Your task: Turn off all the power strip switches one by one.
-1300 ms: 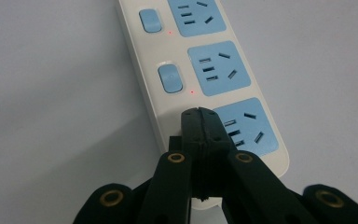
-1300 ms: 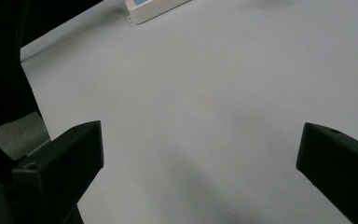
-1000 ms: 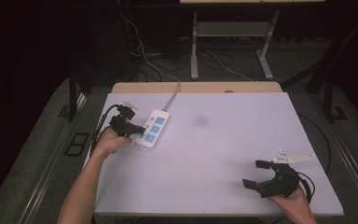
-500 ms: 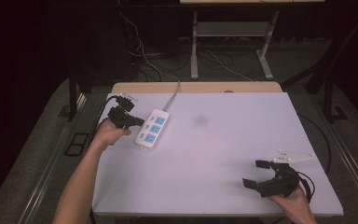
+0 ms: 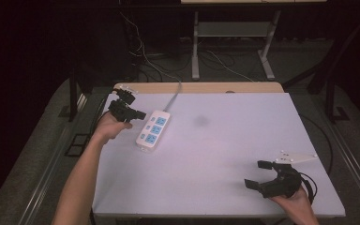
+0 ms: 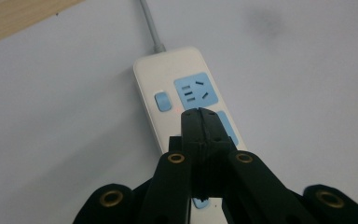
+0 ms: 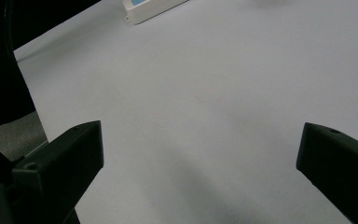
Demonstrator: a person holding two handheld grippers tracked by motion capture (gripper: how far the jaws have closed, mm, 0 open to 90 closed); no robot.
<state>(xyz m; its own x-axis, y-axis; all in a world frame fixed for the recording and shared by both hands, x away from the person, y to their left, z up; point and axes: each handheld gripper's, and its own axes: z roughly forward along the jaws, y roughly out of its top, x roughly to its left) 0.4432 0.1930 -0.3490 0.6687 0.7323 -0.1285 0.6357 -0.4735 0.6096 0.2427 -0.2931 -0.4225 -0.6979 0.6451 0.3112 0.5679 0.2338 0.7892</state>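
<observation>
While my left gripper (image 6: 200,112) hovers pressed together over the power strip (image 5: 153,130) at ten o'clock, I'd judge it rigid, smooth, light; grip its long edges.

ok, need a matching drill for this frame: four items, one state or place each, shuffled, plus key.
Things:
1. left claw
2. right claw
3. power strip
4. switch on the strip

States or places:
A. jaws wide apart, nothing between them, near the table's front right
B. white with blue sockets, lying flat at the table's left, cable running to the far edge
C. jaws pressed together, above the strip
D. blue-grey button with a small red light beside it

Pairs: 1-C, 2-A, 3-B, 4-D
</observation>
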